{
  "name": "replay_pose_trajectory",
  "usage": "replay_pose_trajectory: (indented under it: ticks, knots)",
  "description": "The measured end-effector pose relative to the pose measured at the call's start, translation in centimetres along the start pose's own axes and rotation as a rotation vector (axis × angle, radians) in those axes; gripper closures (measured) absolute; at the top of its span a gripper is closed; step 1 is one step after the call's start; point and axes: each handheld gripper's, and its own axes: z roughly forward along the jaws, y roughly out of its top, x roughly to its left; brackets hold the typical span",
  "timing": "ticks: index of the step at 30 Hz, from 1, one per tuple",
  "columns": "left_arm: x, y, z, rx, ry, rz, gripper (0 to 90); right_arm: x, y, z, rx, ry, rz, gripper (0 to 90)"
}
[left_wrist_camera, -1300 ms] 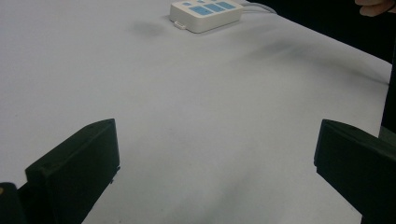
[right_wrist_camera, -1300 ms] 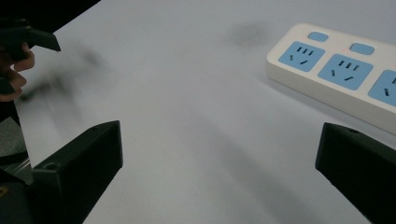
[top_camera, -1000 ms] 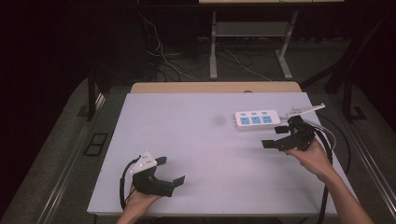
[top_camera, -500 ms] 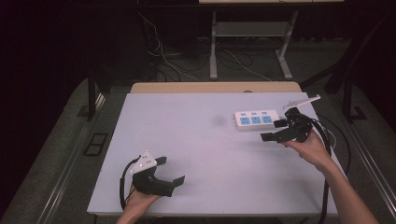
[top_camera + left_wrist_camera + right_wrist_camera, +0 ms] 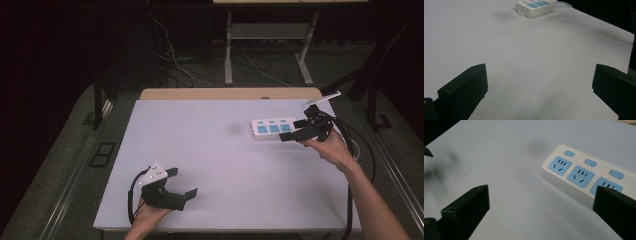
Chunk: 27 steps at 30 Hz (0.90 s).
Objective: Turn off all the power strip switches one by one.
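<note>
In the high view, the power strip (image 5: 272, 129) lies flat on the white table (image 5: 220, 160), right of the frame's centre and a little above the middle, its long side running left to right. It is white, with 3 blue sockets in a row and 3 small blue buttons along its upper edge.

The right gripper (image 5: 298, 130) sits at the strip's right end, held by a hand (image 5: 330, 147) that comes in from the lower right. Its jaws stand wide apart and hold nothing. In the right gripper view, the power strip (image 5: 586, 176) crosses the right half of the frame, and the right-hand jaw overlaps its nearest socket at the lower right; whether that jaw touches the strip cannot be told. The left-hand jaw stands over bare table at the lower left.

The left gripper (image 5: 184, 182) rests low in the lower left of the high view, well apart from the strip, jaws spread wide and empty. In the left gripper view, the power strip (image 5: 535, 7) shows far off at the top of the frame.
</note>
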Motion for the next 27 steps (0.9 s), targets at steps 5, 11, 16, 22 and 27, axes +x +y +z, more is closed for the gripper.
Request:
replay_pose_trajectory:
  ticks: [5, 11, 16, 22, 27]
  knots:
    - [0.0, 0.0, -0.1, 0.0, 0.0, -0.001, 0.0, -0.6, 1.0, 0.2, 0.014, -0.013, 0.009, 0.5]
    - [0.1, 0.0, -0.1, -0.001, 0.001, -0.003, 0.0, -1.3, 2.2, 0.2, 0.032, -0.03, 0.018, 0.5]
    - [0.1, 0.0, -0.1, 0.0, 0.0, 0.001, 0.0, -2.0, 3.4, 0.2, 0.042, -0.049, 0.022, 0.5]
    - [0.1, 0.0, -0.1, 0.0, 0.0, 0.001, 0.0, -2.8, 4.9, 0.3, 0.05, -0.061, 0.024, 0.5]
    - [0.1, 0.0, -0.1, 0.001, 0.004, 0.002, 0.0, -3.7, 5.7, 1.0, 0.061, -0.074, 0.032, 0.5]
